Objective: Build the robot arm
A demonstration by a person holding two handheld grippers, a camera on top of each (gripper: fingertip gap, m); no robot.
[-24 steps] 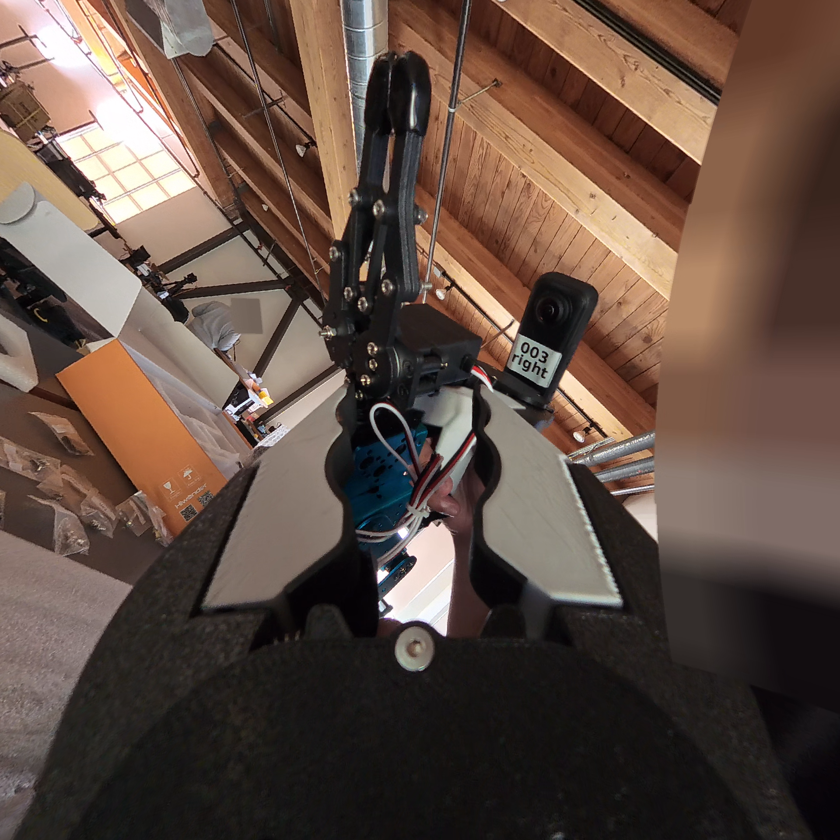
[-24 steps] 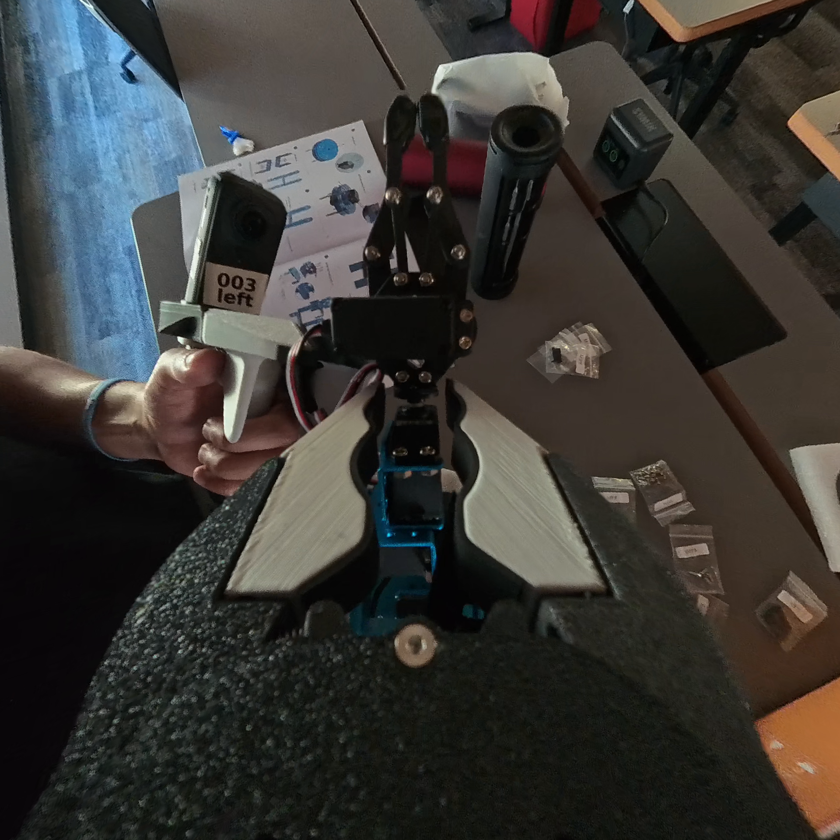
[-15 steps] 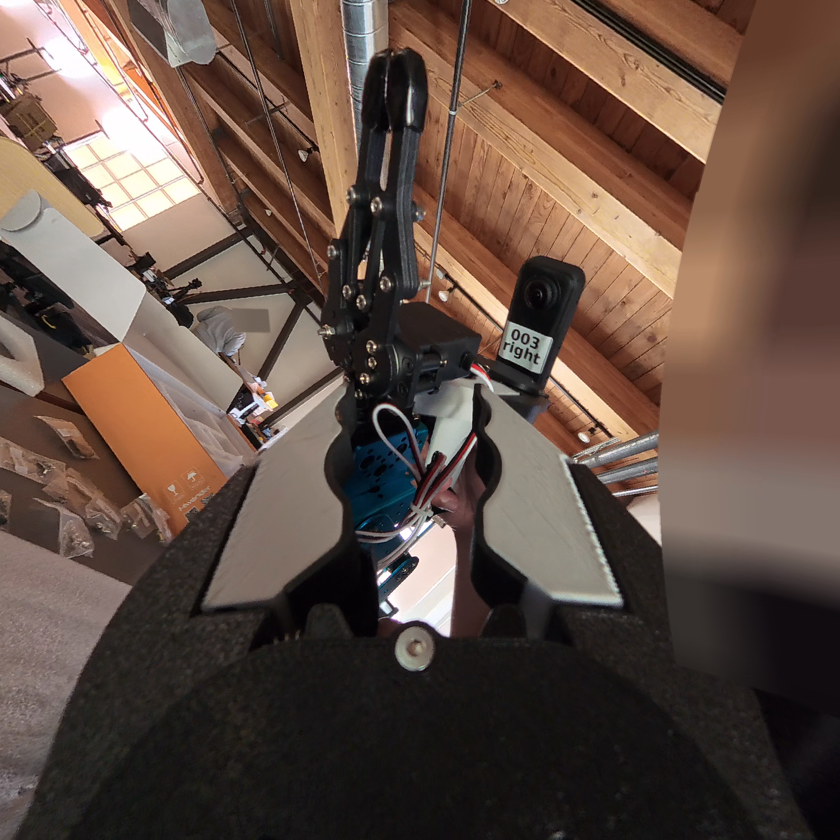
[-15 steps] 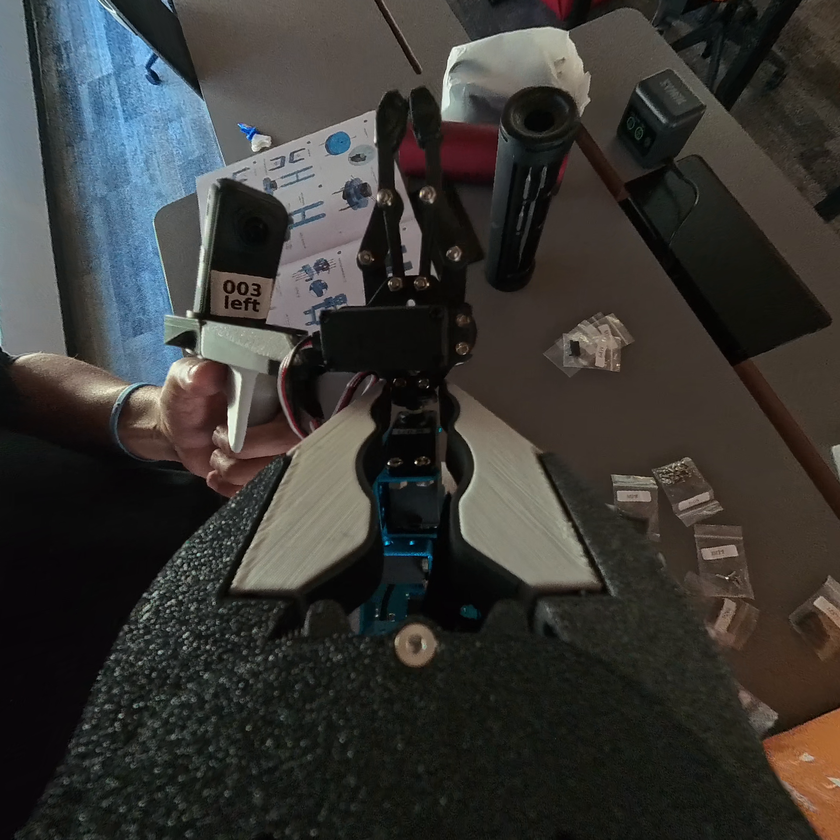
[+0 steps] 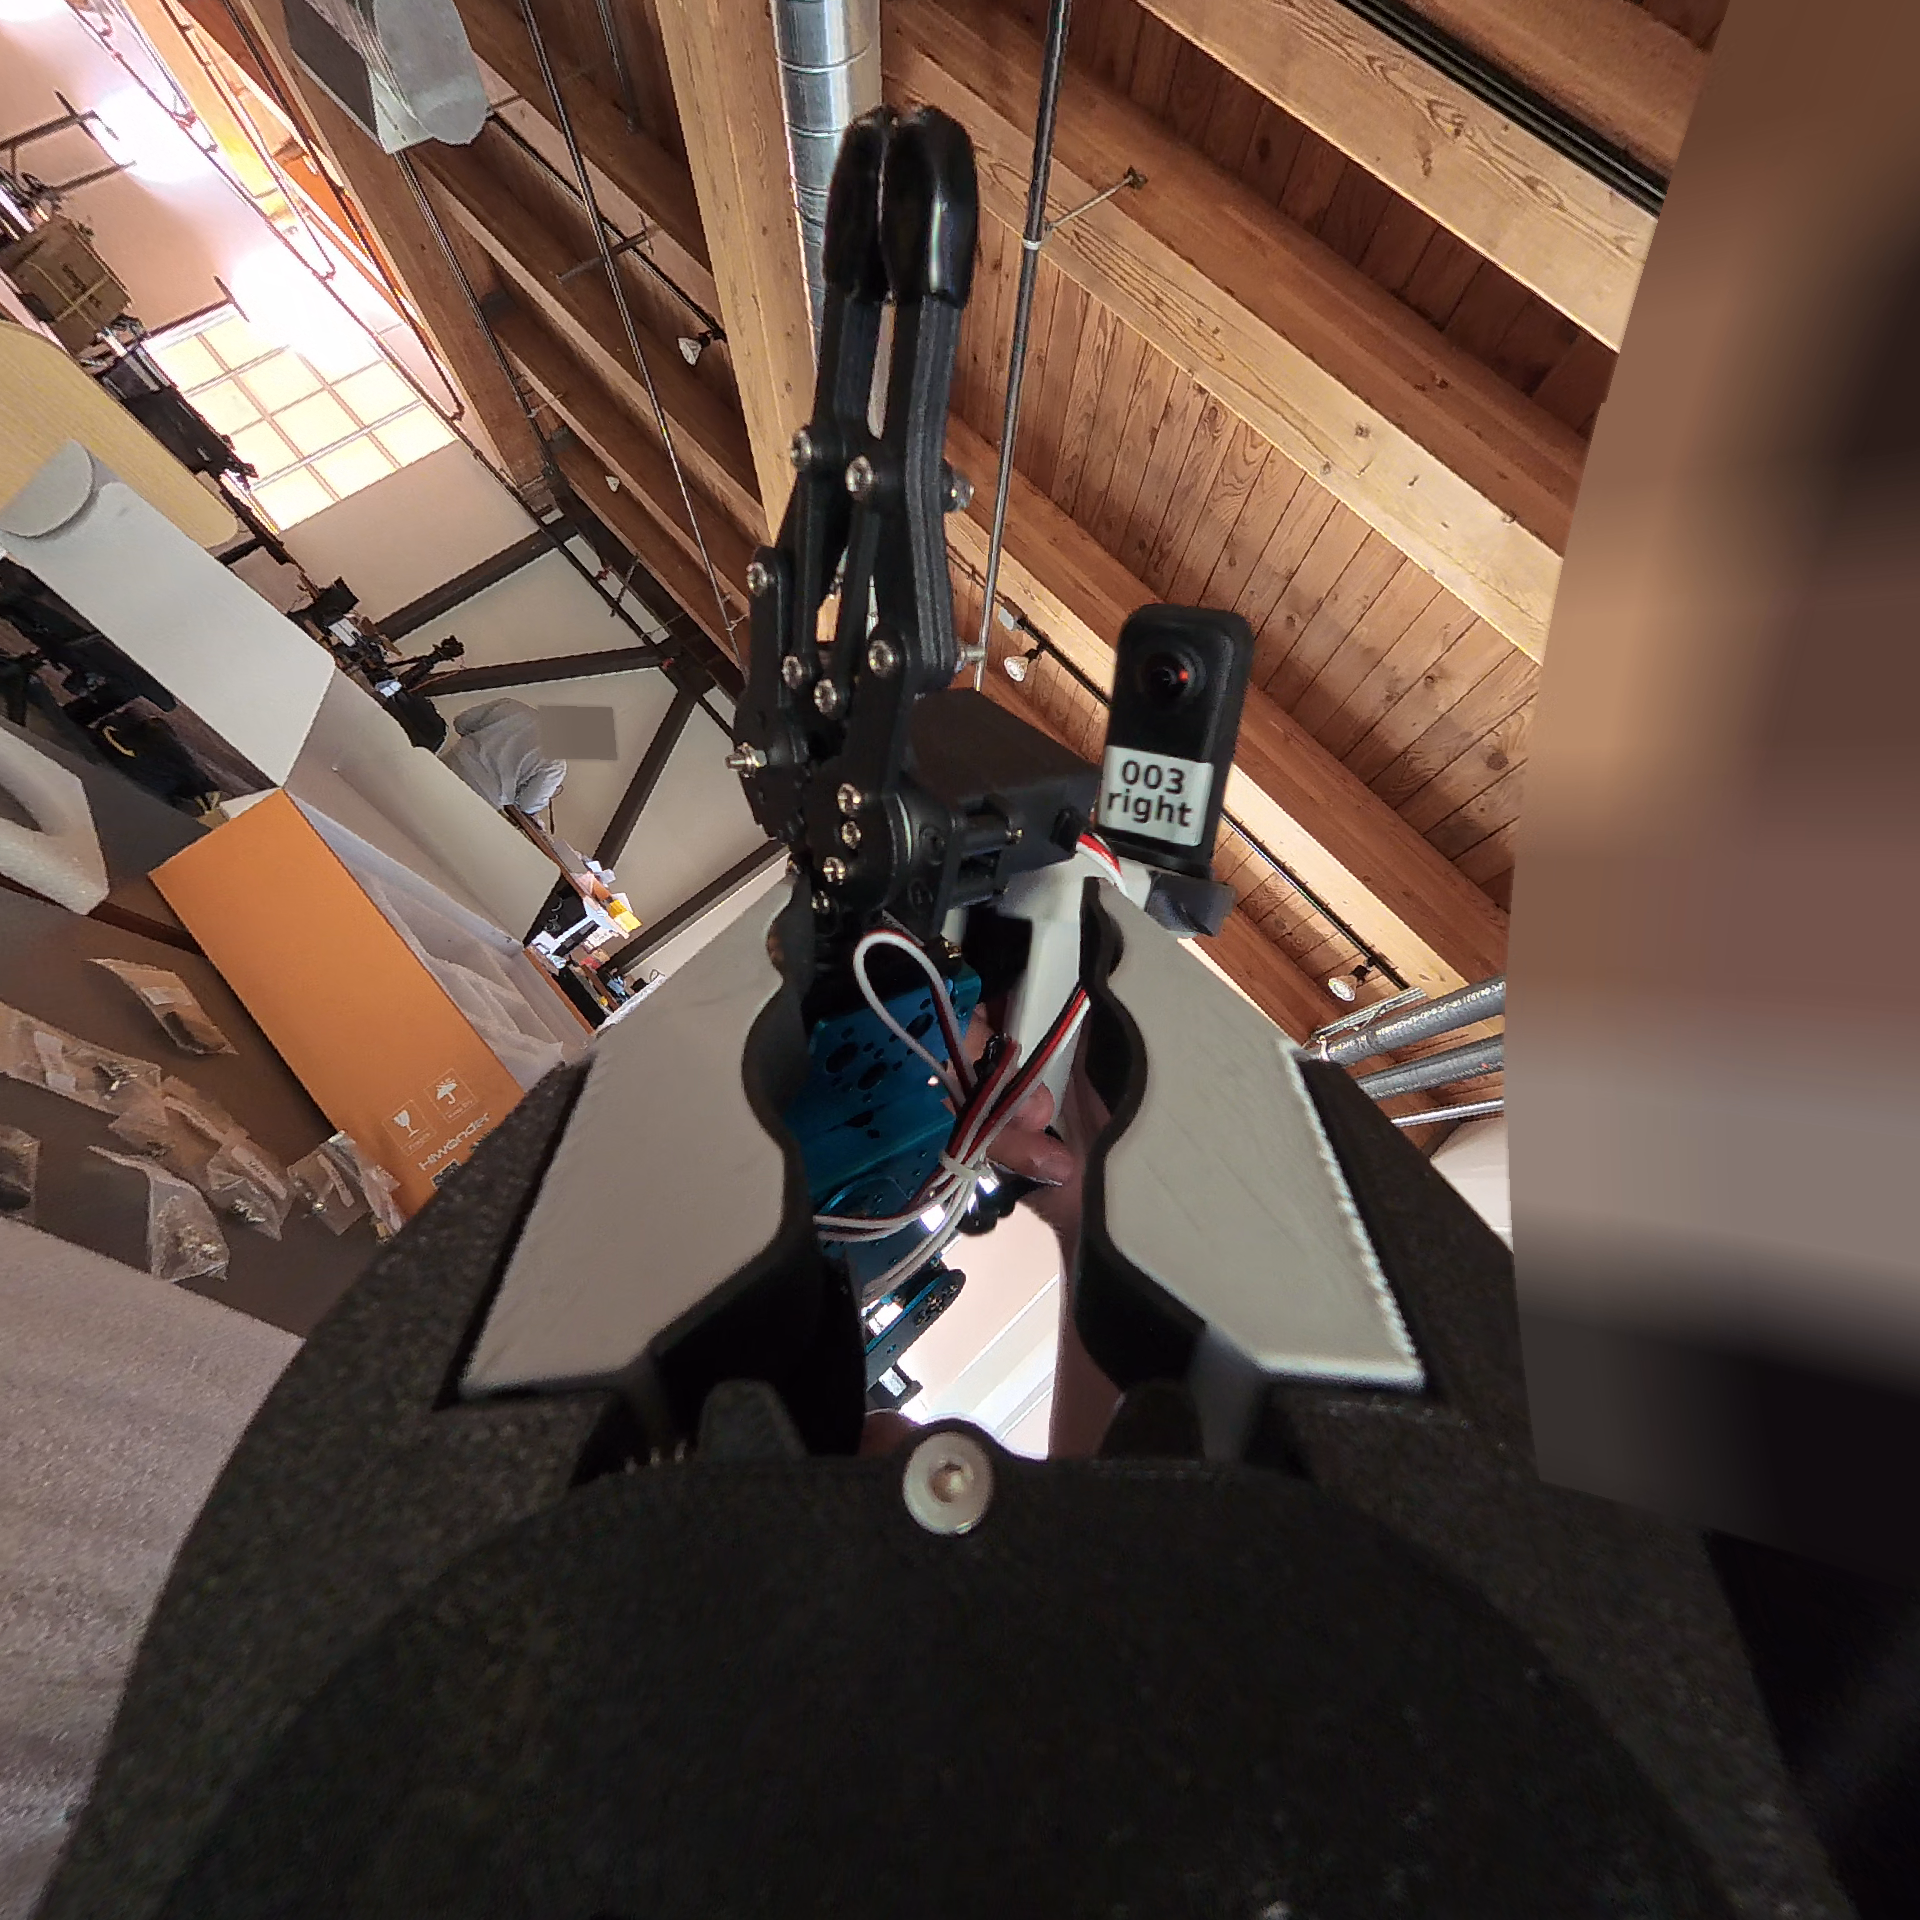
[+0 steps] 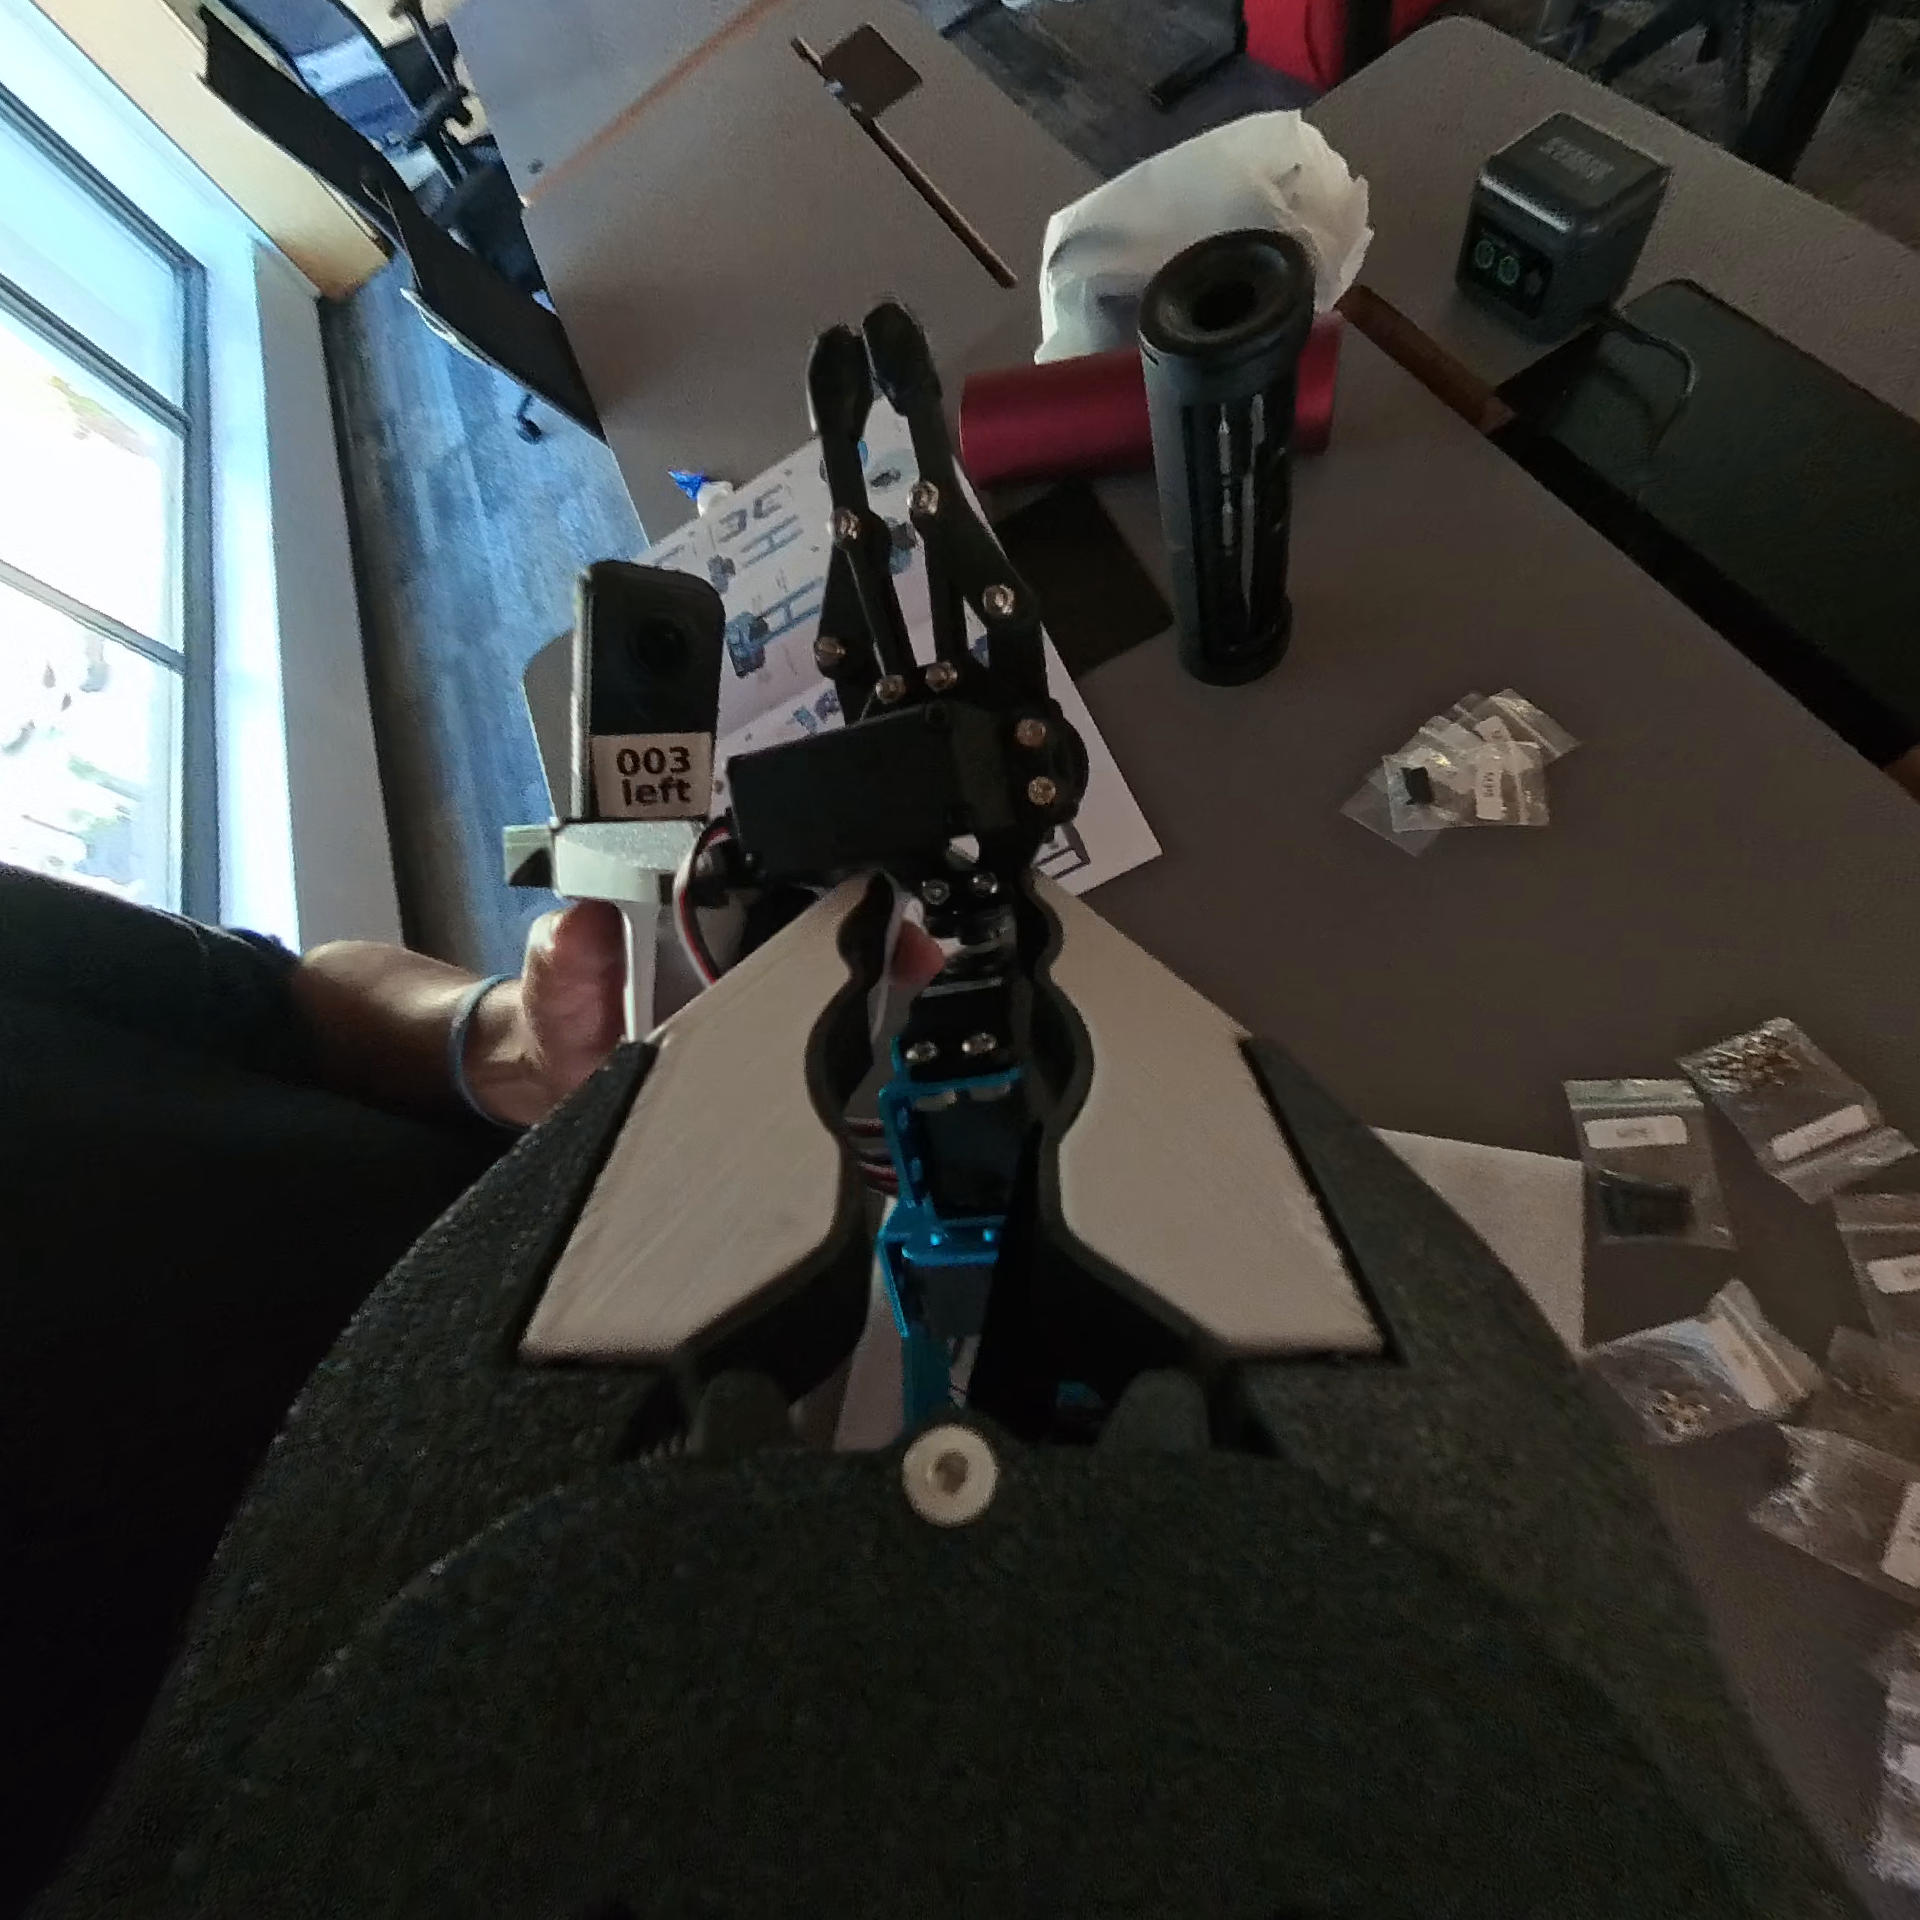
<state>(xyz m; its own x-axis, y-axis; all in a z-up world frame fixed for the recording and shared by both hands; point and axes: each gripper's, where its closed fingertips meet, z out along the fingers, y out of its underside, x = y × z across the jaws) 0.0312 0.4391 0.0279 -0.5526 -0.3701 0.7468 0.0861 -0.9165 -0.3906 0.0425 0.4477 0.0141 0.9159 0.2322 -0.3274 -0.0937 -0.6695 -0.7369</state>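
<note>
Both grippers are closed on one small robot arm, a black claw on a blue metal bracket frame. The left gripper (image 5: 935,1101) clamps the blue bracket (image 5: 883,1081) from one side; the right gripper (image 6: 951,1091) clamps the same bracket (image 6: 935,1195) from the other, so the arm is held in the air between the two tools, above the table (image 6: 1455,914). In the left wrist view the claw (image 5: 899,208) points up toward the wooden ceiling (image 5: 1299,364); in the right wrist view the claw (image 6: 868,358) points toward the table, with a printed sheet (image 6: 1091,821) beneath it. The claw's own tips are together. A black servo (image 6: 842,795) sits crosswise below the claw linkage, and red, white and black wires (image 5: 977,1101) loop loosely out of the bracket beside the left gripper's pad. Handling judgement: the assembly looks rigid at the metal bracket and light enough for two-point support, but top-heavy toward the claw. The bracket is the proper hold: flat, stiff faces that resist slip. The thin claw links, the screw pivots and the wires appear fragile; avoid pinching the wires between pad and bracket. Nearby on the table stand a black cylinder (image 6: 1226,457) and a red tube (image 6: 1060,426), with small parts bags (image 6: 1455,774) to the side, all well apart from the grippers.
</note>
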